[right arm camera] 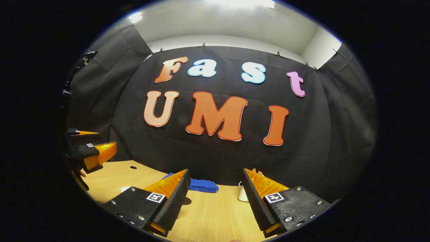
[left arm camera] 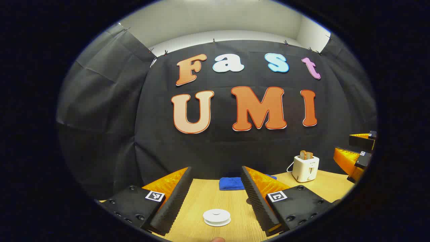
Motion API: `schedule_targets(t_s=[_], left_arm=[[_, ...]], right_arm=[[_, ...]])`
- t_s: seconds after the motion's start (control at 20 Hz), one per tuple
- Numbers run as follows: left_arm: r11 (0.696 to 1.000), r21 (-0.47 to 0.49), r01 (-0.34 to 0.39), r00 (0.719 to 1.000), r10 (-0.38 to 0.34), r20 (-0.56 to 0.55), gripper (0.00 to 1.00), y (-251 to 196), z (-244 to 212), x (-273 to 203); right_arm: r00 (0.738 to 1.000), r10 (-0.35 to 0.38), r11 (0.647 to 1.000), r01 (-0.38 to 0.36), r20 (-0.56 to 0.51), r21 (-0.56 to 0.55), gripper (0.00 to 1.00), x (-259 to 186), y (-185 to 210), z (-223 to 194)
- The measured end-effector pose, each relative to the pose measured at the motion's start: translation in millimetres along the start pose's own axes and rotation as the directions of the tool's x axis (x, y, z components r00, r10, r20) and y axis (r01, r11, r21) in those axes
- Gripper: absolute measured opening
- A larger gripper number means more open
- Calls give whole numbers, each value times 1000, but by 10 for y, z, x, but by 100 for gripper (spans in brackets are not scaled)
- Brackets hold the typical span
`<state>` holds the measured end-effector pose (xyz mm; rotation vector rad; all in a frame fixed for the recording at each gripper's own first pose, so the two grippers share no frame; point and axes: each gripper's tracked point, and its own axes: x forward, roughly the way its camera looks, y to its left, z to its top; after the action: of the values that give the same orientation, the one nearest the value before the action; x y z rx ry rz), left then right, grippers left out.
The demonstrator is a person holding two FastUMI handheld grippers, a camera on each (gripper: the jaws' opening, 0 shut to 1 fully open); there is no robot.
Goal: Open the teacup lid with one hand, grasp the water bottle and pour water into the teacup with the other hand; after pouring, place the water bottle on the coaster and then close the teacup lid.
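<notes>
Lid (left arm camera: 216, 216), a small white disc with a shallow raised centre, lies flat on the wooden surface (left arm camera: 208, 198) just ahead of our left gripper (left arm camera: 215, 198), between its wide-spread fingers. We judge it light, rigid, probably smooth and breakable; best pinched across its rim. Our right gripper (right arm camera: 215, 198) also stands wide, holding nothing.

On the table (left arm camera: 205, 201), the teacup lid (left arm camera: 216, 216) lies nearest; the cloth (left arm camera: 231, 183) lies behind it, the toaster (left arm camera: 305, 168) to the right.
</notes>
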<state>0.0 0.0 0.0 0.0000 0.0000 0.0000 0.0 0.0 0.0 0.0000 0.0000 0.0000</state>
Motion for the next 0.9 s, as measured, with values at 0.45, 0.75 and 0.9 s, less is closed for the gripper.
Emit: schedule_targets(t_s=[0.45, 0.75, 0.9], left_arm=[[1000, -1, -13, 999, 13, 37, 95, 62, 146, -27], [1000, -7, -15, 998, 16, 59, 94, 115, 223, 16], [1000, -23, -20, 997, 22, 78, 97, 164, 246, 68]], right_arm=[[1000, 18, 1000, -18, -2, -11, 92, 4, 72, 62], [1000, 27, 999, -27, 5, -26, 92, -7, 96, 101], [999, 45, 998, -45, 13, -37, 92, 24, 123, 99]])
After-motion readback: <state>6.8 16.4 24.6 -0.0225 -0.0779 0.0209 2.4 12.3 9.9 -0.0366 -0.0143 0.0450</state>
